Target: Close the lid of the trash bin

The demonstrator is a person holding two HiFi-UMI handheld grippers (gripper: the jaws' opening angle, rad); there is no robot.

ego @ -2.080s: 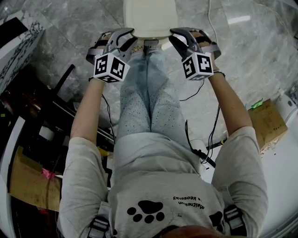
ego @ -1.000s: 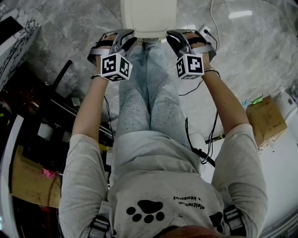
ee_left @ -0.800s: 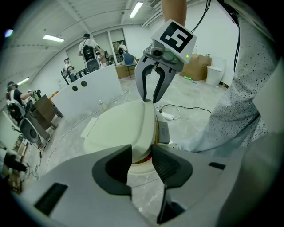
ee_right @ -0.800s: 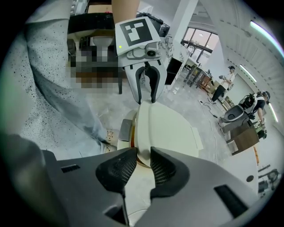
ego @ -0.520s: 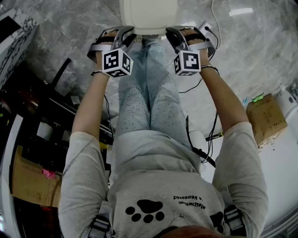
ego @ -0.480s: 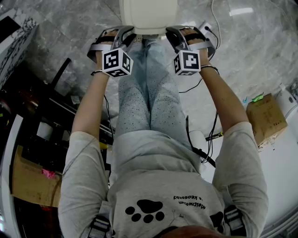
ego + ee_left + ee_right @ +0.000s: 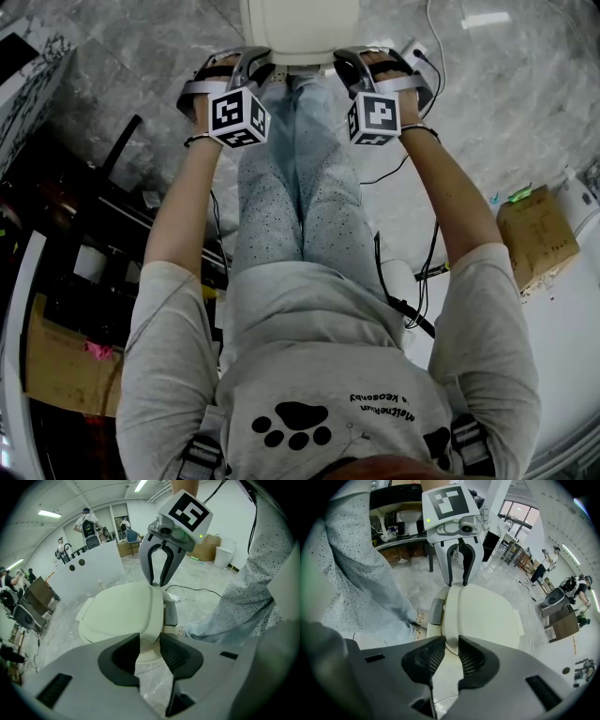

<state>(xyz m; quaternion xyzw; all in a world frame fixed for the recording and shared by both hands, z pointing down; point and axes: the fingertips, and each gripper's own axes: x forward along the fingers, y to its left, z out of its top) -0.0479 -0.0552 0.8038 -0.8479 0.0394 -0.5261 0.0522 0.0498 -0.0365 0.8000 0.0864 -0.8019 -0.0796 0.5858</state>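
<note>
The trash bin [image 7: 446,670] stands on the grey marble floor [image 7: 122,84] straight ahead of your legs [image 7: 300,187], at the top middle of the head view. Its cream lid [image 7: 300,28] lies flat on the bin, face up. Its longer side seems to run away from you, and a grey tab [image 7: 169,613] sits at the end nearest your feet. With the lid down, the inside of the bin is covered, so what it holds cannot be seen.

You have one gripper on each side of the lid's near end, both pointing steeply down. Your left gripper [image 7: 149,644] has its jaws wide apart — they have just been closing a little — and only the bin's edge and the floor show through the gap. Your right gripper [image 7: 451,641] has been closing too and stands narrower, about half open, with the lid's rim in line with its gap and nothing pinched. Each gripper's tips come down at the lid's side edge.
</note>
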